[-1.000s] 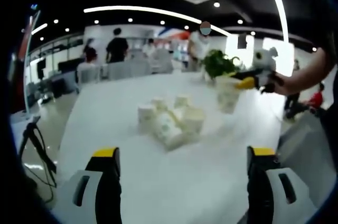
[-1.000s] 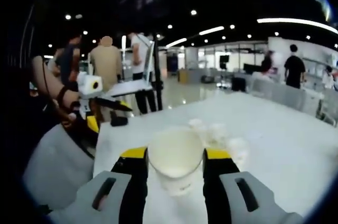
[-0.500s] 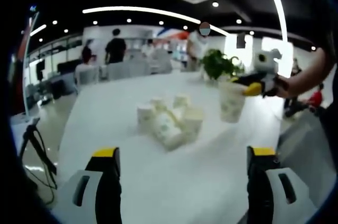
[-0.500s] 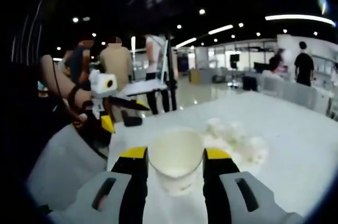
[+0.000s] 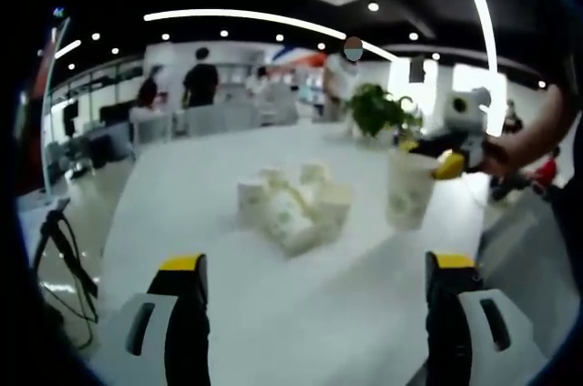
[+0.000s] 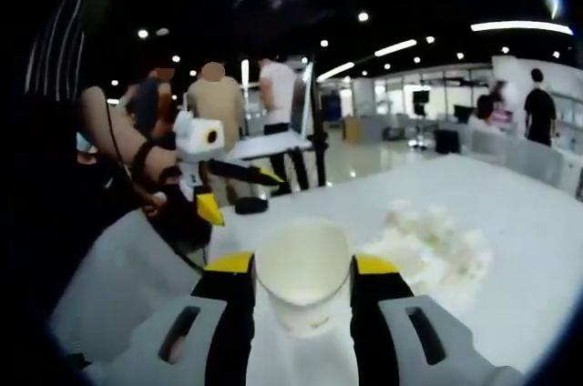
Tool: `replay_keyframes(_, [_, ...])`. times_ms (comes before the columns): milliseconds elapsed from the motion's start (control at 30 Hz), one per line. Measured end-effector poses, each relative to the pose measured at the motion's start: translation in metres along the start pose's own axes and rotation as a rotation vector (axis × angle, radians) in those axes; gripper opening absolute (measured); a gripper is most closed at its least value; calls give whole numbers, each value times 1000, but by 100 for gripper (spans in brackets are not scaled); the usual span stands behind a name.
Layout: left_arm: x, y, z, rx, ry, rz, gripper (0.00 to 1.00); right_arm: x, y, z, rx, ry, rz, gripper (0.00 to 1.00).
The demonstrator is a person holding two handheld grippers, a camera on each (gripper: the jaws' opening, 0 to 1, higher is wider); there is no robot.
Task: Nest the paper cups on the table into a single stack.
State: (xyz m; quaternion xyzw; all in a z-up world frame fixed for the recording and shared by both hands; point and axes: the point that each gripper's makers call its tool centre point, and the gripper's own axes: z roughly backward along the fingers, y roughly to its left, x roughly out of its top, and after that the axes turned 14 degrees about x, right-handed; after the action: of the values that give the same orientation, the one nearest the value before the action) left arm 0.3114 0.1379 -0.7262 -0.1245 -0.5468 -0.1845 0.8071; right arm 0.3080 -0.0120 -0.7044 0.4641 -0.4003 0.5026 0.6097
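Cup (image 6: 303,275) clamped in right gripper (image 6: 303,288) – beside cluster (image 5: 293,204), table (image 5: 273,304) bare around

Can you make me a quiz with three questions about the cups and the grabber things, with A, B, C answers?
1. Where is the pile of paper cups?
A. In the middle of the white table
B. On the floor
C. On a chair

2. What colour are the tips of the left gripper?
A. Red
B. Yellow
C. Green

3. What is the right gripper doing?
A. Hanging open with nothing in it
B. Squeezing a plant
C. Holding one paper cup between its jaws

Answers:
1. A, the left gripper view shows the cups bunched together on the tabletop, some upright and some tipped over.
2. B, both jaw ends are yellow above grey bodies.
3. C, the right gripper view shows the jaws pressed against both sides of an upright cup.
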Motion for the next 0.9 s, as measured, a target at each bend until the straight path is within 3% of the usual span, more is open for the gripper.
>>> replay_keyframes(267, [-3,-3,2,-4,9,-7,100,-16,11,-12,30,14,-7,37])
replay_keyframes(700, [-5,-7,2,-13,25,-1,100,-46,5,-23,42,59,-32,37])
replay_keyframes(900, [-7,-5,2,-11,29,-12,100,-50,5,-27,50,66,-39,37])
